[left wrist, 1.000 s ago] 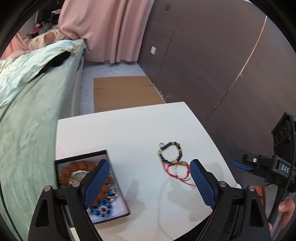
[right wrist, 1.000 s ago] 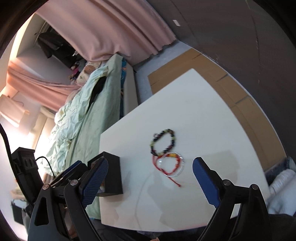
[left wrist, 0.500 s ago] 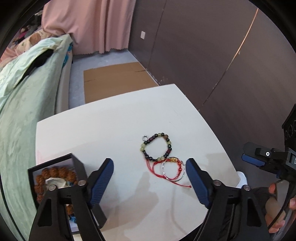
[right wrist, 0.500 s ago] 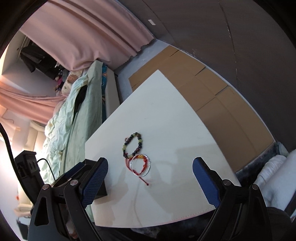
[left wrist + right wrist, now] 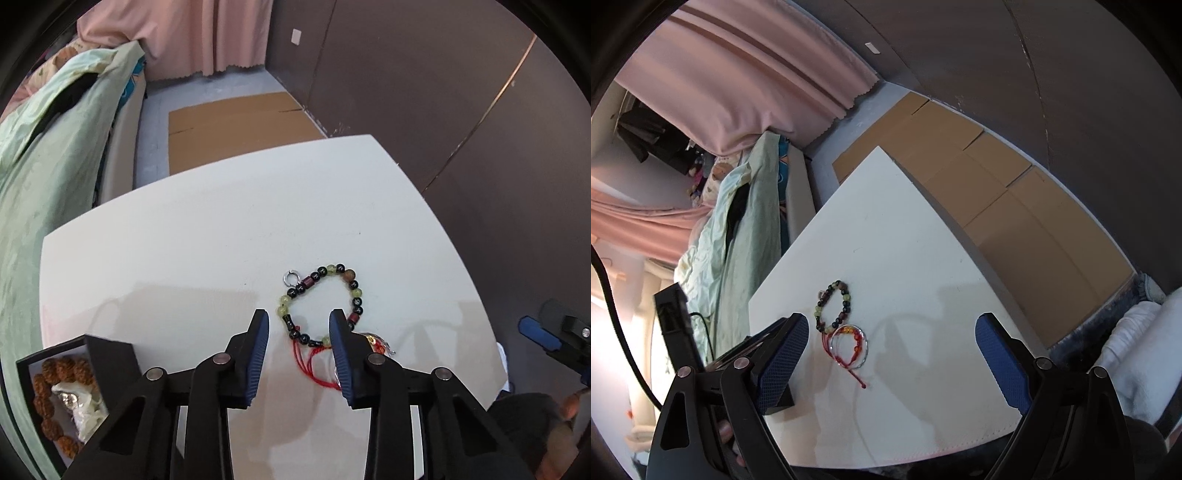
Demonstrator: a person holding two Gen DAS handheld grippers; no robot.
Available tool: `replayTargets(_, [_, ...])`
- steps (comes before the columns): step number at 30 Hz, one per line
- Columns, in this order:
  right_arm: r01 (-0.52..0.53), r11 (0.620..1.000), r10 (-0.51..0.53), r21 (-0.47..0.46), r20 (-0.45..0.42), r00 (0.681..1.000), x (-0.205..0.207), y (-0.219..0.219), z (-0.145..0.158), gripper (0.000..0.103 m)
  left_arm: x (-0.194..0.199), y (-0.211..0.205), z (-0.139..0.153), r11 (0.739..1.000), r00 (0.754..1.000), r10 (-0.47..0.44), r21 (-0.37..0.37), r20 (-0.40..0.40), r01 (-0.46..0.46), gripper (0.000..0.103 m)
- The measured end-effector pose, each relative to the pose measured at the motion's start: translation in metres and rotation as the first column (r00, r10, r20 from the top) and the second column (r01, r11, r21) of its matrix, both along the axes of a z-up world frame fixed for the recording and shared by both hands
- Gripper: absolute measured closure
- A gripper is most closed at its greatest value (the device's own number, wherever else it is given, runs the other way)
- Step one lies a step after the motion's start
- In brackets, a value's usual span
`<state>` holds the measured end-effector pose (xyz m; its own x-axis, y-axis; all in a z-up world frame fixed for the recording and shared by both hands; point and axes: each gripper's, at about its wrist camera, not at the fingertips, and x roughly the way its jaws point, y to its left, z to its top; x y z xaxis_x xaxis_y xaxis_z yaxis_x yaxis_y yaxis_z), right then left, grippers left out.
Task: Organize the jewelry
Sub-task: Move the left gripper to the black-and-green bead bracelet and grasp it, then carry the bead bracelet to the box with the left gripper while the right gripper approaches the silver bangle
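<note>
A bracelet of black, green and maroon beads lies on the white table. A red string bracelet with a gold charm and a thin silver bangle touches its near end. My left gripper hangs just over the beaded bracelet's near arc. Its jaws are closing, with that arc between the pads but not pressed. My right gripper is wide open above the table, holding nothing. A black jewelry box at lower left holds brown beads.
A bed with a green cover runs along the table's left side. Flat cardboard lies on the floor beyond the table, and a dark wall stands to the right. A hand holds the right gripper at the frame's edge.
My left gripper has moved right and down from over the box to over the beaded bracelet, and its jaws have narrowed a lot. The right gripper has rolled and shifted a little.
</note>
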<state>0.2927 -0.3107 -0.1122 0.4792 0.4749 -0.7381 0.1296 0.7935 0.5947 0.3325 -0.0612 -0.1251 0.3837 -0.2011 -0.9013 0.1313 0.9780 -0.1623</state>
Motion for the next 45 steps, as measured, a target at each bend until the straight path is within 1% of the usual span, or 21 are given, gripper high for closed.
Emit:
replayTargets(3, [-0.004,1.0,0.004,-0.007,-0.001,1.0,0.001,0.002,0.0,0.01,0.005,-0.003,-0.008,0.999,1.0,-0.001,0.042,-0.003,0.001,0.07])
replayTargets(7, [-0.006,1.0,0.006,-0.01,-0.003,1.0,0.002,0.002,-0.001,0.01,0.011,-0.004,-0.021,0.998,1.0,0.003,0.063,-0.03,-0.001,0.074])
replayTargets(9, [-0.006,1.0,0.006,-0.008,0.0,1.0,0.002,0.002,-0.001,0.01,0.012,-0.008,-0.028,0.997,0.999,-0.002,0.077,-0.048,0.006,0.082])
replayTargets(10, [-0.006,1.0,0.006,-0.009,0.001,1.0,0.002,0.002,-0.001,0.01,0.011,-0.01,-0.028,0.996,0.999,-0.005,0.088,-0.036,0.008,0.082])
replayTargets(11, [-0.006,1.0,0.006,-0.011,0.0,1.0,0.002,0.002,-0.001,0.01,0.01,-0.012,-0.028,0.995,0.999,-0.016,0.101,-0.029,0.018,0.085])
replayTargets(12, [-0.007,1.0,0.007,-0.013,-0.001,1.0,0.003,0.003,-0.001,0.01,0.01,-0.014,-0.027,0.992,1.0,-0.019,0.122,-0.022,0.022,0.093])
replayTargets(13, [-0.009,1.0,0.009,-0.015,-0.003,1.0,0.004,0.004,-0.001,0.01,0.011,-0.014,-0.028,0.992,0.999,-0.016,0.126,-0.027,0.019,0.096])
replayTargets(16, [-0.019,1.0,0.018,-0.02,-0.008,1.0,0.005,0.008,-0.002,0.01,0.012,-0.01,-0.026,0.994,0.999,-0.002,0.11,-0.039,0.007,0.096])
replayTargets(19, [-0.028,0.999,0.028,-0.025,-0.008,1.0,0.005,0.01,-0.002,0.01,0.006,-0.012,-0.016,0.993,1.0,-0.024,0.113,-0.007,0.024,0.096])
replayTargets(28, [-0.034,0.998,0.033,-0.051,-0.011,0.999,0.008,0.013,-0.002,0.01,-0.012,-0.011,0.041,0.995,0.992,-0.052,0.09,0.113,0.042,0.096])
replayTargets(34, [-0.047,0.997,0.046,-0.068,-0.016,0.999,0.01,0.019,-0.004,0.011,-0.025,0.0,0.076,0.997,0.982,-0.049,0.075,0.182,0.035,0.096])
replayTargets(36, [-0.056,0.996,0.055,-0.07,-0.018,0.998,0.011,0.023,-0.005,0.014,-0.029,0.004,0.083,0.997,0.979,-0.045,0.073,0.198,0.031,0.096])
replayTargets(40, [-0.082,0.993,0.081,-0.083,-0.021,0.997,0.014,0.033,-0.007,0.016,-0.039,0.015,0.099,0.998,0.973,-0.033,0.065,0.229,0.018,0.096])
replayTargets(42, [-0.096,0.991,0.095,-0.094,-0.021,0.995,0.015,0.039,-0.007,0.02,-0.043,0.021,0.106,0.998,0.97,-0.024,0.062,0.242,0.009,0.096])
replayTargets(45, [-0.127,0.986,0.125,-0.109,-0.027,0.992,0.017,0.05,-0.008,0.023,-0.05,0.032,0.113,0.998,0.966,-0.011,0.055,0.258,-0.003,0.096])
